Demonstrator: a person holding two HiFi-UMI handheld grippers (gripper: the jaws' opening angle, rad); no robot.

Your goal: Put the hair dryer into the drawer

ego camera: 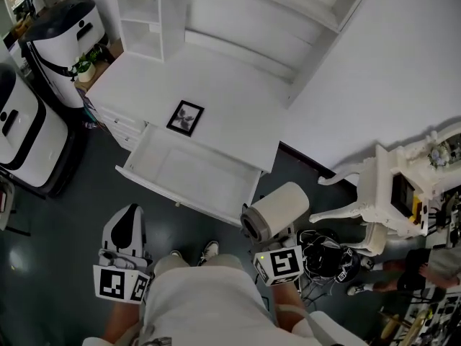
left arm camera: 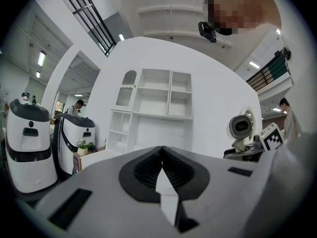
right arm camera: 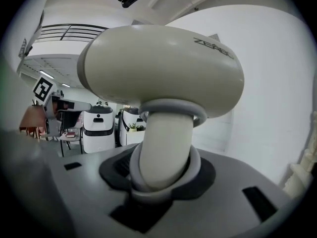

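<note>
Just off the one open drawer's (ego camera: 189, 173) right front corner, one cream hair dryer (ego camera: 282, 206) hung clear of the floor, with a glossy barrel, a grey collar and a dark mouth. Its handle, below the barrel, was pinched between the right gripper's (right arm camera: 163, 180) jaws. The barrel lay level, mouth toward the left gripper (left arm camera: 162, 175), whose jaws were pressed together, empty. One framed picture (ego camera: 186, 117) lay on the white desk (ego camera: 238, 92)

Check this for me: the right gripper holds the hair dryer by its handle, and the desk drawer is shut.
Wrong on the drawer: the head view shows it pulled open. The right gripper does hold the hair dryer by its handle.
</note>
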